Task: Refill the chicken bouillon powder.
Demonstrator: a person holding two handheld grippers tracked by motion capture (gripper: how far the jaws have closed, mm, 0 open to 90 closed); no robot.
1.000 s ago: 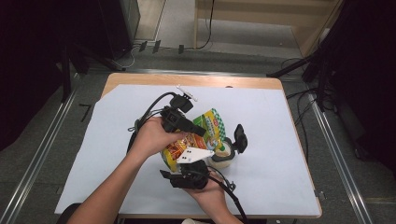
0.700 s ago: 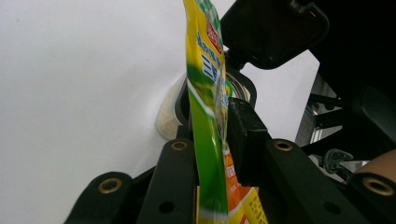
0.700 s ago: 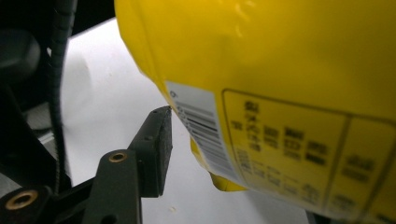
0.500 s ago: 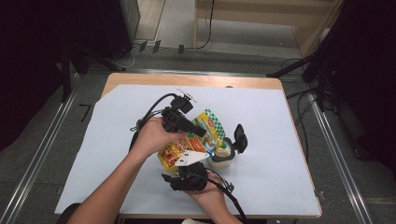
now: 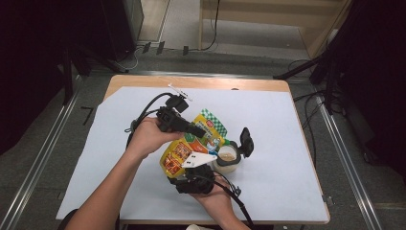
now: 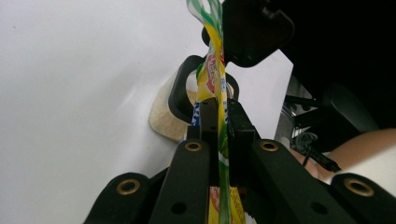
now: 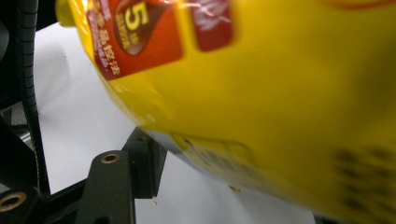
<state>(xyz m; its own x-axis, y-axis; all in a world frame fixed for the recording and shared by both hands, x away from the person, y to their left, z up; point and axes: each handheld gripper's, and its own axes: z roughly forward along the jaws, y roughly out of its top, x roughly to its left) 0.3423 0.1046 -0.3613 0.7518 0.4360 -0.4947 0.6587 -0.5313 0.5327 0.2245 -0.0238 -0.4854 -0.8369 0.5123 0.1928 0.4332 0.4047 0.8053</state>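
- Covering the table (image 5: 297,120) is a pale sheet, spread beneath both grippers and the work between them.
- Next in size, the yellow pouch (image 5: 184,146) hangs tilted between the two grippers, its green-checked top edge lying beyond the left gripper (image 5: 191,129) and its printed belly above the right gripper (image 5: 194,178).
- In the left gripper view that gripper (image 6: 218,121) has its jaws closed narrow on the thin, flattened upper part of the pouch (image 6: 215,65), the film pinched edge-on between them.
- From the right gripper view the pouch (image 7: 261,93) bulges just ahead of the jaws; whether the right gripper is pinching it or merely standing under it, I cannot tell.
- Just past the left gripper's tip, right of the pouch, stands a small cup (image 5: 227,158) holding pale powder, its black flip lid (image 5: 246,142) thrown open.
- Handling judgement: the pouch looks soft, light and slippery, likely to sag and fold. Taking it by the flat sealed seam seems safest, with support under the belly; squeezing the full middle could burst contents out over the cup.
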